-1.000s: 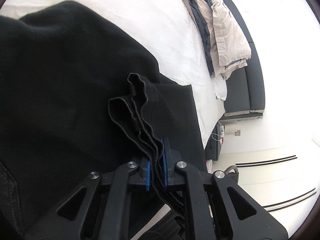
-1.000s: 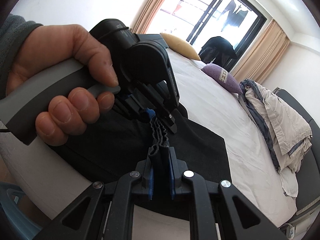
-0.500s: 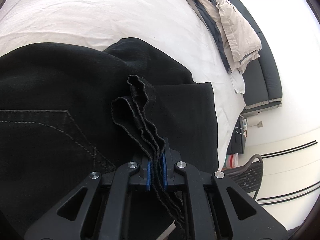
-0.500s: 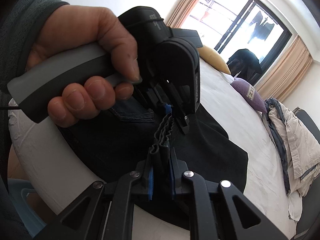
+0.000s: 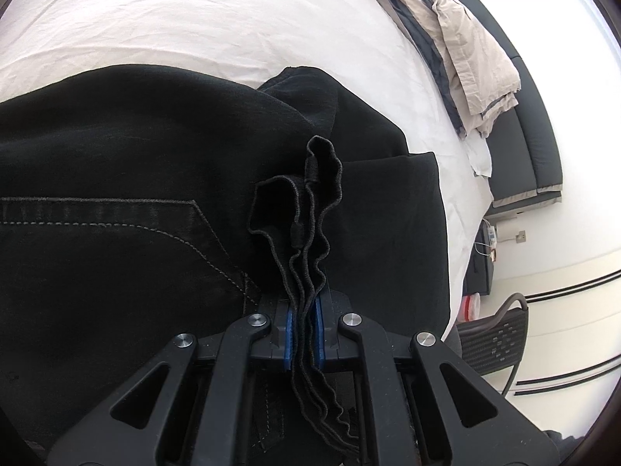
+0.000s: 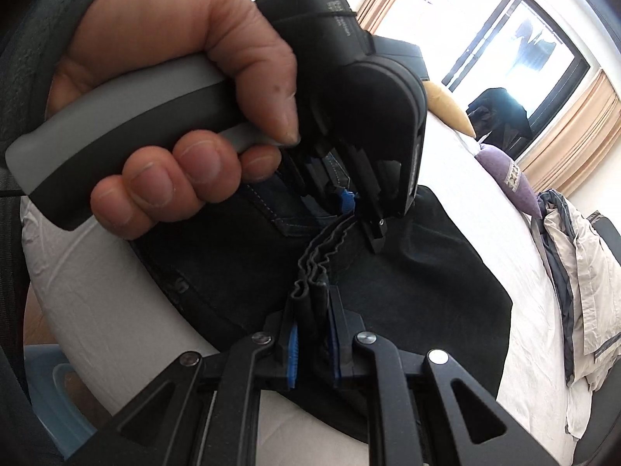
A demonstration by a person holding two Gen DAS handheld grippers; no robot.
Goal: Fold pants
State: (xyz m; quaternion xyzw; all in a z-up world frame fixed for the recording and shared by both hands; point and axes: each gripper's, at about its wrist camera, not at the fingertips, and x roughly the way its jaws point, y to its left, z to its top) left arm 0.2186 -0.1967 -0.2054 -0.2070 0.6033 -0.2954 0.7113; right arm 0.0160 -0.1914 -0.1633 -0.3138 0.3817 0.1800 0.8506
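Black pants (image 5: 116, 194) lie folded on a white bed (image 5: 194, 19), a stitched pocket showing at the left. My left gripper (image 5: 302, 334) is shut on a bunched stack of the pants' hem edges (image 5: 306, 209), which stand up between its blue pads. My right gripper (image 6: 312, 345) is shut on the same bunched hems (image 6: 318, 256) a short way along. In the right wrist view the left gripper (image 6: 357, 202), held in a hand (image 6: 174, 116), pinches the hems just above the pants (image 6: 407, 291).
A pile of beige and grey clothes (image 5: 465, 50) lies at the bed's far edge, beside a dark sofa (image 5: 535, 136). A mesh chair (image 5: 493, 341) stands by the wall. Pillows (image 6: 504, 171) and a curtained window (image 6: 504, 39) are at the bed's far end.
Both grippers kept their hold on the hems and moved toward the waist end; the stitched pocket has come into view and the left gripper now sits closer to the right wrist camera.
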